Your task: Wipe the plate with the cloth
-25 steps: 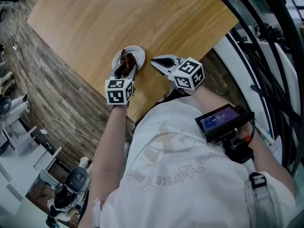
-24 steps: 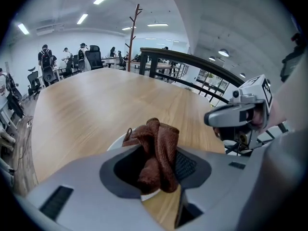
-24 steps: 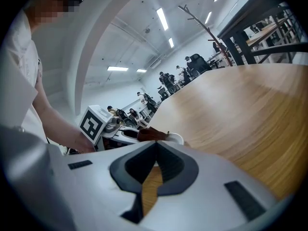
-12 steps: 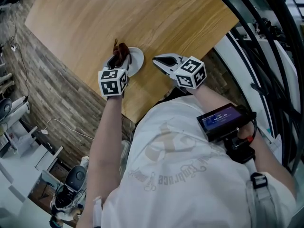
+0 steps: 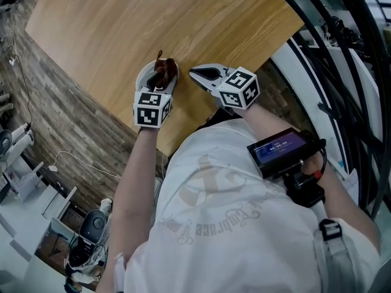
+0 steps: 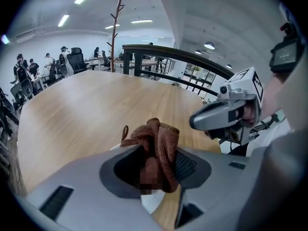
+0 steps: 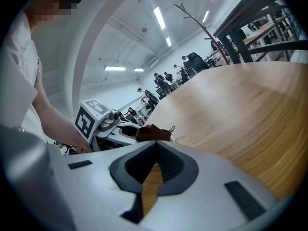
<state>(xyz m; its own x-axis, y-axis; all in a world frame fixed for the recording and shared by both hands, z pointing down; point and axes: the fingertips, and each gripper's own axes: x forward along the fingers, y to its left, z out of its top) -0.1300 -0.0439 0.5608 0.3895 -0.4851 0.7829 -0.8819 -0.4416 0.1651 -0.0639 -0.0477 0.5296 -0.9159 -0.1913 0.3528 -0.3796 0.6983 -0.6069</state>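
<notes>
- Our left gripper is clamped on the brown cloth, which sits on the white plate near the table edge.
- We should press lightly and sweep in small circles, so the plate doesn't slide.
- Our right gripper, jaws together on nothing, hovers just beside the plate and could steady its rim.

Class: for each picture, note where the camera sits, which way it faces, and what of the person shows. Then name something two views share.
Head view: on the person's head, looking steeply down at the table; shows shirt, arms, left tongs, right tongs.
Left gripper view: rides the left tongs, looking along jaws shut on the cloth; right tongs show.
Right gripper view: rides the empty right tongs, looking across at the left tongs; left arm shows.
Shared: all three show the cloth.
</notes>
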